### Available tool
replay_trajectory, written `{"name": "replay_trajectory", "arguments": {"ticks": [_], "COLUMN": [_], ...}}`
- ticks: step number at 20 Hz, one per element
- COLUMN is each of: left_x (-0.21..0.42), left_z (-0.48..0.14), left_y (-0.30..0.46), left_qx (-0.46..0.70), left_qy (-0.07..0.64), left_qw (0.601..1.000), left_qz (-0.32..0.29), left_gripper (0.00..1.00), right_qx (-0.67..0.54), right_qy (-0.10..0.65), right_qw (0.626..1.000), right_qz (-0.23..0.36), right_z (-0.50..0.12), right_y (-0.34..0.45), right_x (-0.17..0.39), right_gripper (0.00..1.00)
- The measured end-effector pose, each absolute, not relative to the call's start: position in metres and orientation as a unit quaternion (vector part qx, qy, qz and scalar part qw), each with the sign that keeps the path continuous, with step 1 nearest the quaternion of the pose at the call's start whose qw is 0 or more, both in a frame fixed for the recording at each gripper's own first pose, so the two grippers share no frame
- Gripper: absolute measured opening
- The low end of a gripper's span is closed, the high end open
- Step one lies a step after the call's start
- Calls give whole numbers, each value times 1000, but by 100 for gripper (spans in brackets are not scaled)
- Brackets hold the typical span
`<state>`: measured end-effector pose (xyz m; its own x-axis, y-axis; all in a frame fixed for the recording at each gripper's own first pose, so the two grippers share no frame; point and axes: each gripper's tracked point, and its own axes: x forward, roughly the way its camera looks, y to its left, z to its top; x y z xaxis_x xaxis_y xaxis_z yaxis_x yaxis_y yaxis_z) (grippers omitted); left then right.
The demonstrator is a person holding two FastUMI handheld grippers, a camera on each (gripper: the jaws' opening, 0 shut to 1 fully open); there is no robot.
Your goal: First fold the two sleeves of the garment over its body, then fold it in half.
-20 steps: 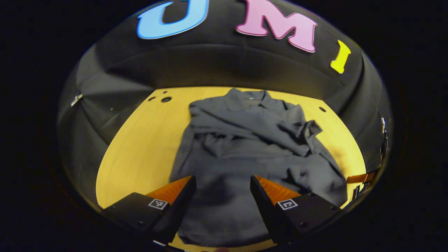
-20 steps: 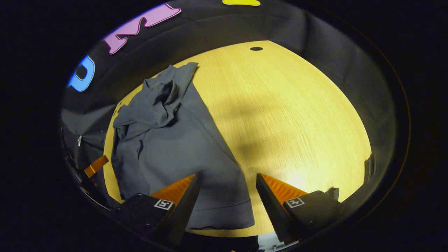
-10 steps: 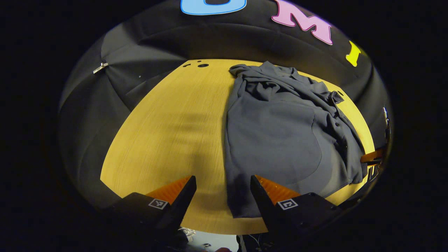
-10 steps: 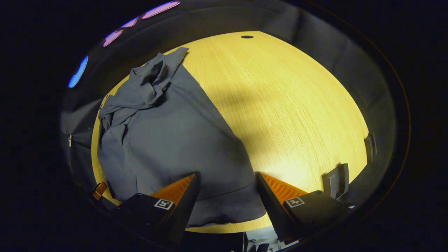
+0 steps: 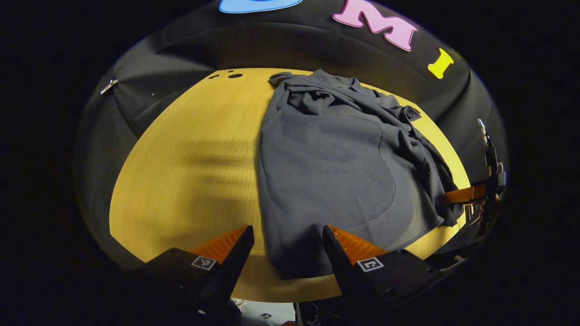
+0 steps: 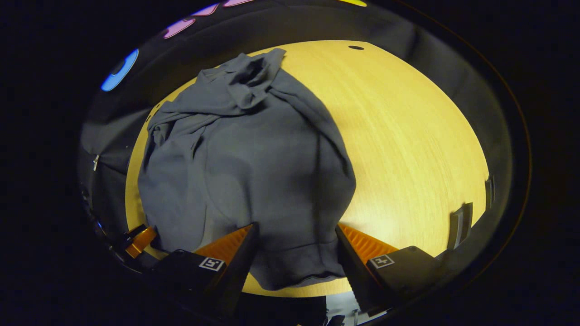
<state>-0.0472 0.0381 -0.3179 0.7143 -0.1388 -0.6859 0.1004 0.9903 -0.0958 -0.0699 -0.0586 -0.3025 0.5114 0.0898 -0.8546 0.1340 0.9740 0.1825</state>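
Observation:
A dark grey collared garment point(image 5: 331, 158) lies flat on the yellow wooden table point(image 5: 190, 158), collar at the far end and hem toward me. Its sleeves lie crumpled across the upper body. My left gripper point(image 5: 287, 230) is open, low over the hem's left corner, which lies between its fingers without being gripped. In the right gripper view the garment point(image 6: 253, 158) spreads over the left half of the table point(image 6: 408, 136). My right gripper point(image 6: 297, 226) is open over the hem's right corner. Each gripper also appears at the other view's edge: right gripper point(image 5: 457, 194), left gripper point(image 6: 140, 238).
Small round holes point(image 5: 234, 75) mark the table's far end; another hole point(image 6: 355, 47) sits at the far right. Grey brackets point(image 6: 460, 224) stand at the table's right edge. Bare wood lies on both sides of the garment. Black cloth walls surround the table.
Both grippers have shifted along the near edge to the hem's two corners. The right one came left until cloth lay between its fingers. Both stayed open; the garment has not moved.

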Motion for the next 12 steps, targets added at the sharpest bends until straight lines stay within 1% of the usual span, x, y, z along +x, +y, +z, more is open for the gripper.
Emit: {"name": "replay_trajectory", "arguments": {"ticks": [3, 5, 7, 8, 9, 10, 11, 12], "left_x": [-47, -47, -46, -45, -46, -46, -44, -43], "left_z": [-319, -324, -328, -330, -330, -330, -330, -330], "left_y": [26, 25, 26, 23, 18, 15, 13, 10], "left_qx": [-14, 16, 54, 66, 70, 73, 76, 80], "left_qy": [376, 381, 385, 385, 384, 387, 387, 388], "left_qw": [923, 921, 919, 917, 917, 915, 914, 913], "left_qz": [-79, -76, -72, -77, -84, -87, -93, -99], "left_gripper": [97, 96, 96, 95, 90, 89, 75, 71], "right_qx": [98, 77, 53, 37, 22, 19, 21, 25], "right_qy": [497, 497, 500, 499, 498, 498, 498, 499], "right_qw": [862, 864, 865, 866, 866, 866, 866, 866], "right_qz": [-1, -4, -16, -22, -28, -31, -33, -33], "right_z": [-306, -308, -310, -309, -312, -312, -312, -311], "right_y": [-45, -44, -50, -55, -59, -61, -59, -60], "right_x": [-69, -67, -69, -69, -68, -69, -69, -67], "right_gripper": [99, 99, 97, 93, 87, 79, 61, 55]}}
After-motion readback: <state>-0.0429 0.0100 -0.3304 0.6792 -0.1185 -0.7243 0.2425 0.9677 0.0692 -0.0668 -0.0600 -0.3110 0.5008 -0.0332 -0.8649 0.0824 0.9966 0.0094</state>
